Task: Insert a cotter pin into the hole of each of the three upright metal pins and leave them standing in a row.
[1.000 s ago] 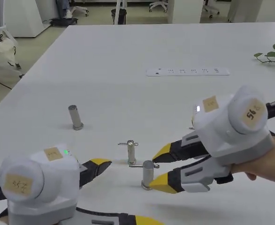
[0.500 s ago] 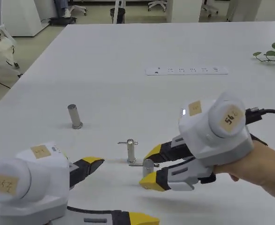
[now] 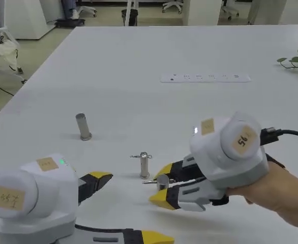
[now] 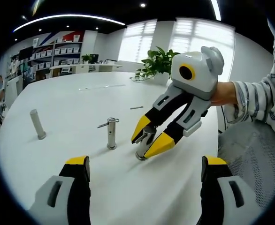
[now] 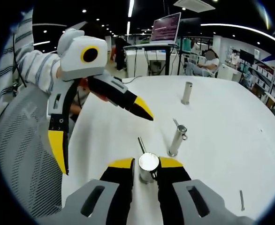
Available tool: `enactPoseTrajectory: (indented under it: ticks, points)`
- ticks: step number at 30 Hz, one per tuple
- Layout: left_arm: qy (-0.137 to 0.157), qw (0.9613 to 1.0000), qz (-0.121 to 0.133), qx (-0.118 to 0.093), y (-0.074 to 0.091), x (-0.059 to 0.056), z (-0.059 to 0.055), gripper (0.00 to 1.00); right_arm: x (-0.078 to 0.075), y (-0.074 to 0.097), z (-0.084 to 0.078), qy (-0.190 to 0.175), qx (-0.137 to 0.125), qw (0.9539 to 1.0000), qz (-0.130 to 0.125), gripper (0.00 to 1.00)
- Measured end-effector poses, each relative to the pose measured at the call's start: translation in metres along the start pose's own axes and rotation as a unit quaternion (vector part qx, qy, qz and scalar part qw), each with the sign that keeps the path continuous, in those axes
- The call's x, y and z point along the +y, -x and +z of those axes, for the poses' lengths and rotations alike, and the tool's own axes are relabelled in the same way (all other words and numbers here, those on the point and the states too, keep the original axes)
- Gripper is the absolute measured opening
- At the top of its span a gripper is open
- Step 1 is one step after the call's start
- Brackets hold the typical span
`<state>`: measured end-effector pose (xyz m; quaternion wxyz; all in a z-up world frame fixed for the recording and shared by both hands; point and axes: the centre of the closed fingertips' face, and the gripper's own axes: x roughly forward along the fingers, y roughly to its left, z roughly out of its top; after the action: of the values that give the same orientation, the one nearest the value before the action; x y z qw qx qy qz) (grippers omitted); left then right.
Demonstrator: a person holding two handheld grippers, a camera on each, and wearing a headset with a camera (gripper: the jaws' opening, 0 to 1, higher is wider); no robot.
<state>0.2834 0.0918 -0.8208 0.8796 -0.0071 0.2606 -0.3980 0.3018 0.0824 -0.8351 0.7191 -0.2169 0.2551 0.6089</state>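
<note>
The surface (image 3: 139, 61) is plain white, and so is the power strip (image 3: 205, 78) far across it. The right gripper (image 3: 159, 186) and the left gripper (image 3: 129, 206) match: white bodies, black jaws with bright yellow tips, tan paper labels with dark handwriting. A small green light glows on the left one. The nearest pin (image 3: 162, 180), the middle pin (image 3: 144, 166) and the far-left pin (image 3: 83, 126) are bare silver-grey metal. The plant (image 3: 297, 56) at the far right is green. A sleeve (image 4: 264, 101) is striped white and grey-blue

The worktop (image 3: 139, 61) bears a power strip (image 3: 205, 78), a loose cotter pin (image 4: 136, 107), the bare pin (image 3: 83, 126), middle pin (image 3: 144, 165) and nearest pin (image 3: 162, 181).
</note>
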Motion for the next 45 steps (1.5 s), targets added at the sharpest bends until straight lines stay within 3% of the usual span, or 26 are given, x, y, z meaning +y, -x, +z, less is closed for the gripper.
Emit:
enactPoseTrajectory:
  ticks: [10, 18, 29, 33, 38, 45]
  points:
    - [0.002, 1.0000, 0.006, -0.001, 0.002, 0.005, -0.001, 0.99, -0.002, 0.000, -0.001, -0.006, -0.009, 0.9999, 0.002, 0.16]
    - [0.004, 1.0000, 0.007, -0.005, 0.003, 0.007, 0.002, 0.99, -0.006, 0.005, -0.004, 0.016, -0.003, 0.9999, 0.007, 0.14]
    - [0.012, 0.9997, 0.017, -0.008, 0.008, 0.014, 0.004, 0.99, -0.046, 0.028, -0.018, 0.013, 0.013, 0.9998, -0.011, 0.14]
    - [0.011, 0.9997, 0.020, -0.005, 0.009, 0.016, 0.004, 0.99, -0.057, 0.034, -0.020, 0.006, 0.004, 0.9999, -0.015, 0.14]
    - [0.011, 0.9997, 0.022, -0.001, 0.010, 0.018, 0.003, 0.99, -0.064, 0.037, -0.021, -0.011, -0.009, 0.9998, -0.016, 0.14]
    - [0.008, 0.9997, 0.024, 0.003, 0.011, 0.020, 0.002, 0.99, -0.065, 0.037, -0.026, -0.013, -0.006, 0.9998, -0.013, 0.14]
